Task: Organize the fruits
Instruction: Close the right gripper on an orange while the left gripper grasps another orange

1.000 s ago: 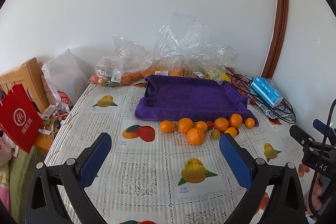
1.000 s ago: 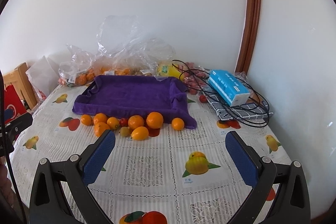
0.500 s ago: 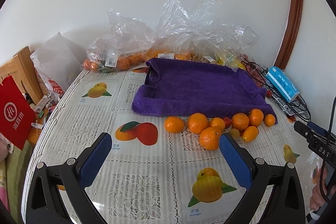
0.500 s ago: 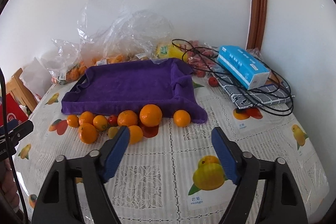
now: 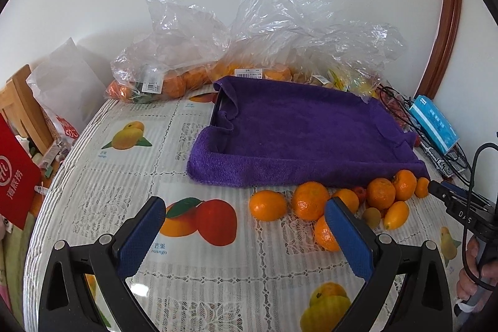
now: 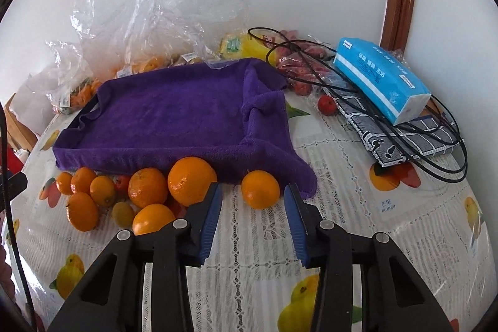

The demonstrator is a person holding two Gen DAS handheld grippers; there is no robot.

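Purple towel-lined tray (image 6: 174, 111) sits empty, awaiting fruit; right gripper (image 6: 252, 192) narrows its empty jaws toward a lone orange (image 6: 260, 189); left gripper (image 5: 246, 209) hovers wide open, holding nothing.

A table (image 6: 326, 201) covered in a lace-patterned cloth printed with mangoes carries a tray draped in a purple towel (image 6: 174, 114). A row of loose oranges (image 6: 191, 181) lies along its near edge. Clear plastic bags of fruit (image 5: 174, 73) sit behind; a blue tissue pack (image 6: 379, 80) and black cables (image 6: 435, 157) lie to the right.
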